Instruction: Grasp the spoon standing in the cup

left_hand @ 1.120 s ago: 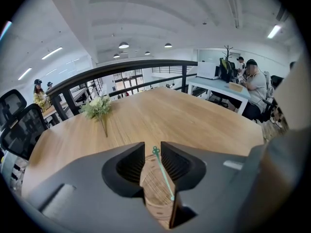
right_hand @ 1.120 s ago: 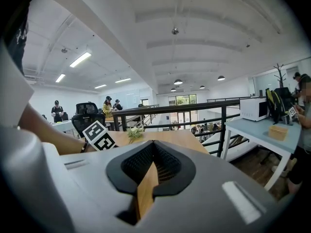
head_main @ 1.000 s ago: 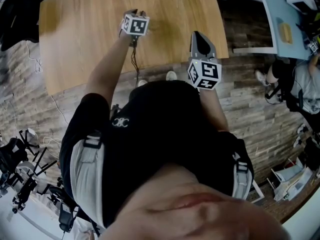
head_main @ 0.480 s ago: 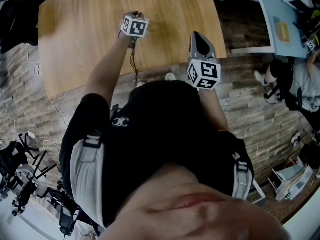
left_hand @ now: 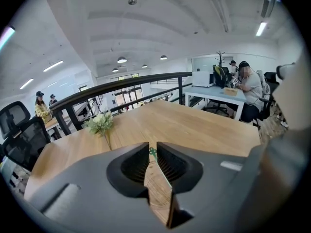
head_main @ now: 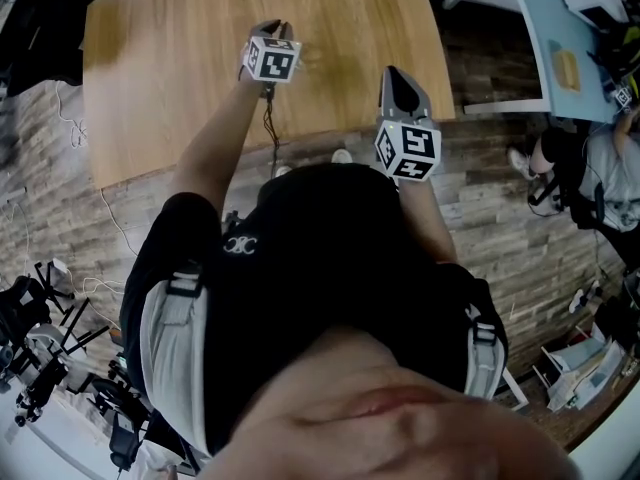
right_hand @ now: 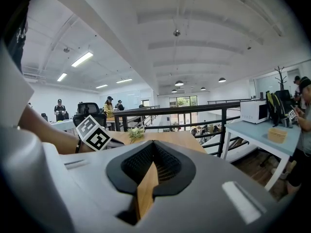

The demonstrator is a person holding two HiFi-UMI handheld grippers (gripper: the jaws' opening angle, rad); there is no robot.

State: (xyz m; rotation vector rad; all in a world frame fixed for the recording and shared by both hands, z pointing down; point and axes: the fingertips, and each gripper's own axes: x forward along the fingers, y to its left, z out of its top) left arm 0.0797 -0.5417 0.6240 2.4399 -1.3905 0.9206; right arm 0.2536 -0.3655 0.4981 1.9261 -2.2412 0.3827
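In the left gripper view a thin green spoon handle (left_hand: 153,152) stands between the pad tips of my left gripper (left_hand: 152,148). It runs down along the right pad. The jaws are partly closed and shut on it. The spoon's bowl and the cup are hidden under the gripper body. From the head view the left gripper (head_main: 271,30) is held over the wooden table (head_main: 170,68), and no cup shows there. My right gripper (head_main: 393,71) hovers by the table's near edge, shut, with nothing between its pads (right_hand: 151,147).
A small bunch of white flowers (left_hand: 99,123) lies on the table's far side. Beyond the table runs a black railing (left_hand: 121,84). A person (left_hand: 249,89) sits at a white desk (head_main: 560,38) to the right. Office chairs stand at the left.
The head view has shifted a little and the left gripper's cube sits slightly lower in the picture. The right gripper has stayed where it was.
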